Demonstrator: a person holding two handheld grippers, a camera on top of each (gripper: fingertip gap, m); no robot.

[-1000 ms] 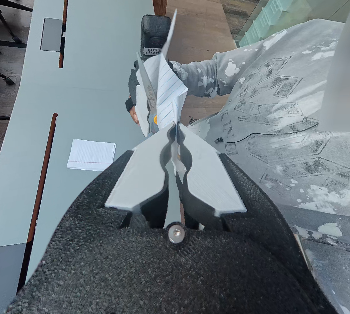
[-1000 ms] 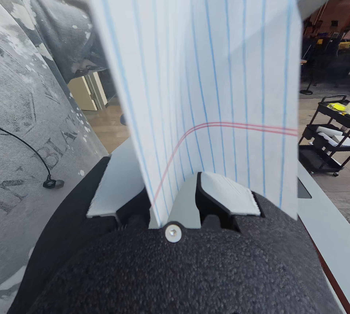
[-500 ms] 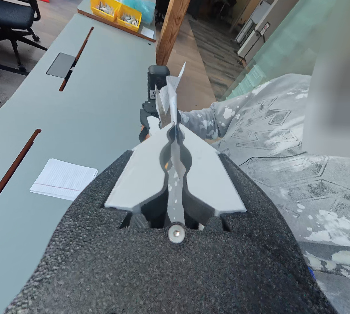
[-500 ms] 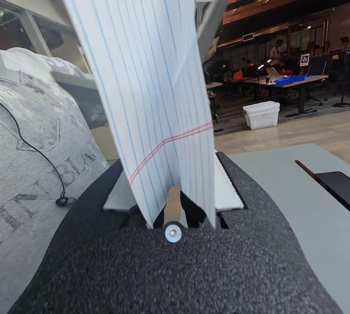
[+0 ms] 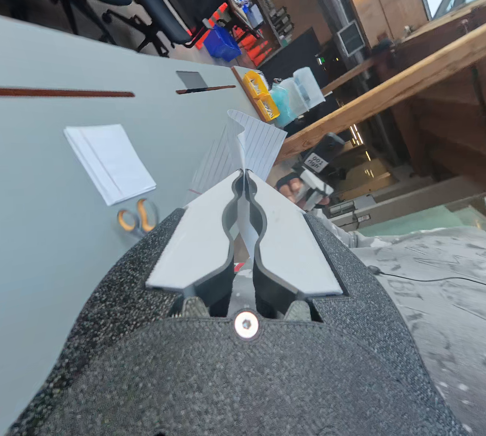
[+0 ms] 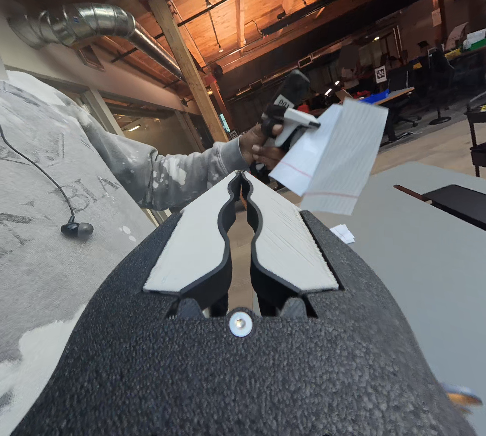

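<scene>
My left gripper (image 5: 243, 173) is shut on a sheet of lined white paper (image 5: 256, 142), pinched at the fingertips and held in the air over the grey table (image 5: 52, 113). From the right wrist view, the paper (image 6: 339, 157) hangs from that gripper (image 6: 314, 124) in two flaps. My right gripper (image 6: 241, 173) is shut and empty, held off the table's edge, apart from the paper. It also shows in the left wrist view (image 5: 314, 190). Orange-handled scissors (image 5: 138, 215) lie on the table beside a stack of lined paper (image 5: 110, 160).
The table has narrow brown slots (image 5: 65, 93) and a dark inset panel (image 6: 457, 202). A small paper scrap (image 6: 342, 232) lies near its edge. Yellow bins (image 5: 260, 97) stand at the far end beside a wooden post (image 5: 381, 97). Office chairs (image 5: 157, 10) stand beyond.
The scissors, earlier in my right gripper against the paper, now lie on the table. The right gripper has drawn away from the sheet and is shut empty. The left gripper has swung with the paper.
</scene>
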